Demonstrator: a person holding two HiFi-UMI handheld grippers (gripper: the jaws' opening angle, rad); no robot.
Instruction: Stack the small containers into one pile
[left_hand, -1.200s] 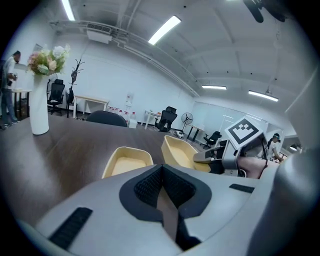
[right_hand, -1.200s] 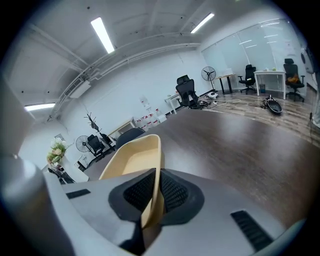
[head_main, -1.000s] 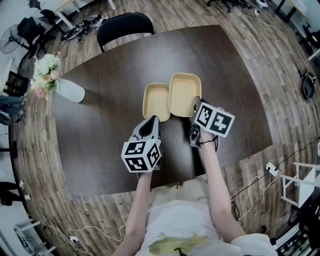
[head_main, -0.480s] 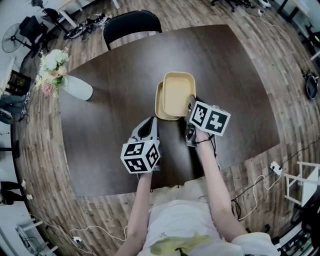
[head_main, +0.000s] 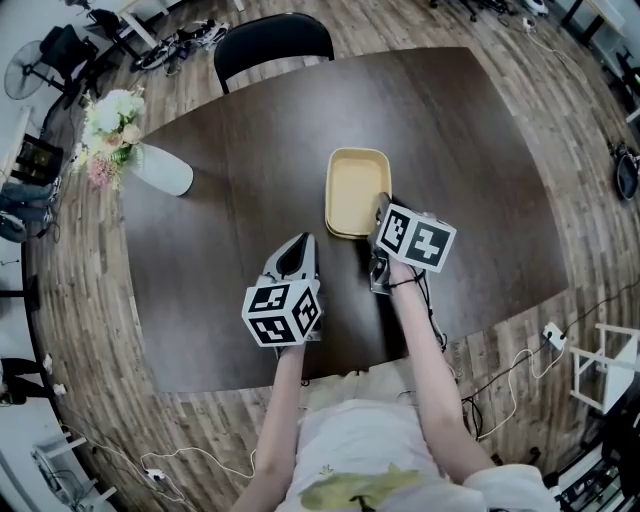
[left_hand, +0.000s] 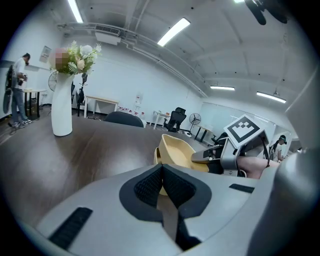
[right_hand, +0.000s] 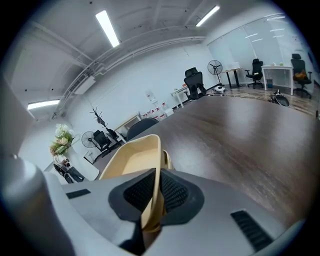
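- left gripper (head_main: 304, 241) nearest the person, above the table (head_main: 220, 250) just short of the pile; jaws together, nothing between them, touching nothing.
- right gripper (head_main: 383, 203) just beyond and to its right; jaws clamped on the near right rim of the top container (head_main: 356, 188). The right gripper view shows the thin wall pinched between the pads (right_hand: 135, 192), 1 pad inside and 1 outside.
- top container: pale yellow, shallow, rounded-rectangle tray, empty. It sits over the bottom container (head_main: 338, 232), of which only a sliver of rim shows at the near left. It looks a bit tipped in the left gripper view; cannot tell if it is fully seated.
- pile is mid-table, right of centre; 2 containers seen, both in it.
- handling, a judgement: looks light, since a 1-edge pinch carries it. The wall is thin, probably plastic or pulp with some flex, so a hard squeeze could bend the rim. It looks smooth, so it could pivot or slip in a rim grip.
- where to hold: the rim at the middle of a side, pads across the wall as now. A corner grip would likely twist. The free left gripper could steady the bottom rim if the trays jam.
- risk: the nested pair may stick and lift together on release.
- farther: white vase (head_main: 165, 175) with flowers (head_main: 108, 120) at the far left, well apart; a black chair (head_main: 270, 40) behind the table.
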